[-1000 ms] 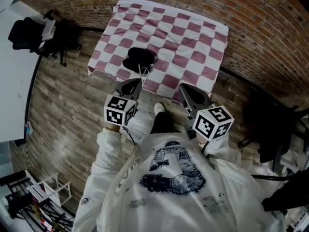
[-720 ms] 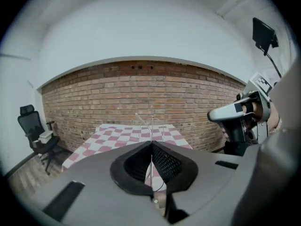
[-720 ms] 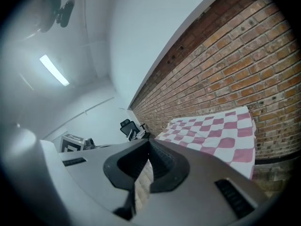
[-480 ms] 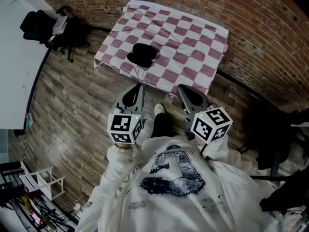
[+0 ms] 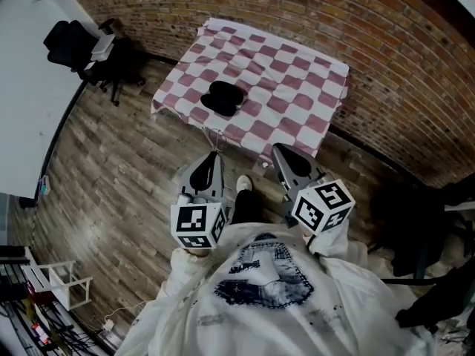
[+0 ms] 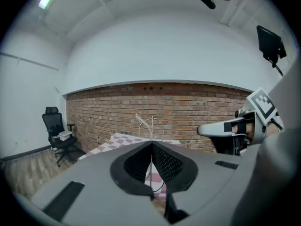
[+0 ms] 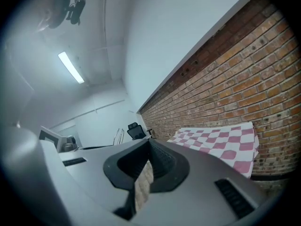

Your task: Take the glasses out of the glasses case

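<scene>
The black glasses case (image 5: 223, 99) lies open on the checkered tablecloth (image 5: 297, 73), near its front left corner. My left gripper (image 5: 214, 156) hangs over the floor in front of the table, shut on thin wire-framed glasses (image 5: 215, 136). In the left gripper view the wire frame (image 6: 149, 125) sticks up past the closed tips of the left gripper (image 6: 151, 142). My right gripper (image 5: 278, 149) is held beside it, level, with its jaws together and nothing in them. The right gripper (image 7: 149, 140) points along the brick wall, with the tablecloth (image 7: 221, 147) to its right.
A brick wall (image 5: 386, 65) runs behind the table. A black office chair (image 5: 74, 47) stands at the far left beside a white desk (image 5: 30, 87). Dark furniture (image 5: 438, 221) sits at the right. Wooden floor (image 5: 111, 176) lies between me and the table.
My left gripper has pulled back from the table towards my body and risen, taking the wire glasses with it. The right gripper has also drawn back a little.
</scene>
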### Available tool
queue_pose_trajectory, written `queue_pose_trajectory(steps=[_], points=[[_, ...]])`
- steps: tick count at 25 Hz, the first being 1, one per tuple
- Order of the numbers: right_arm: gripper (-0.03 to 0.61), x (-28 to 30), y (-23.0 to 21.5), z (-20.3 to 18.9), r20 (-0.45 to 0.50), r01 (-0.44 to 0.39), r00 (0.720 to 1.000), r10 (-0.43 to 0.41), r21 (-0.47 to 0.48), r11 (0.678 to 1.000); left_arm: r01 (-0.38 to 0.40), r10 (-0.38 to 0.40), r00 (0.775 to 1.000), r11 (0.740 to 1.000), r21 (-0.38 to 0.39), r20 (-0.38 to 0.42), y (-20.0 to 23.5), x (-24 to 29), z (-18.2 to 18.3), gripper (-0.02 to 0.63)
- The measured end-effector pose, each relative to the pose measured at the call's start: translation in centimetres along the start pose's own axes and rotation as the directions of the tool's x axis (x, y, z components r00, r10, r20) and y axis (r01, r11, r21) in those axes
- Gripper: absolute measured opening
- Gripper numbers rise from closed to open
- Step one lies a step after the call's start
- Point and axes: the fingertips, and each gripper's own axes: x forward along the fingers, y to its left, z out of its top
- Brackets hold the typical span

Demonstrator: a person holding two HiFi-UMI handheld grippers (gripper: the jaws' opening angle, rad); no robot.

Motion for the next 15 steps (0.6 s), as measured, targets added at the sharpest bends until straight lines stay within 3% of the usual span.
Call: queue_pose_trajectory(steps=[15], points=[[0.014, -1.9, 2.3, 0.7, 0.024, -0.037, 0.999, 0.038, -0.042, 0.998, -0.058, 0.059, 0.998, 0.998, -0.021, 0.025, -0.7, -3.8, 0.9, 0.015]])
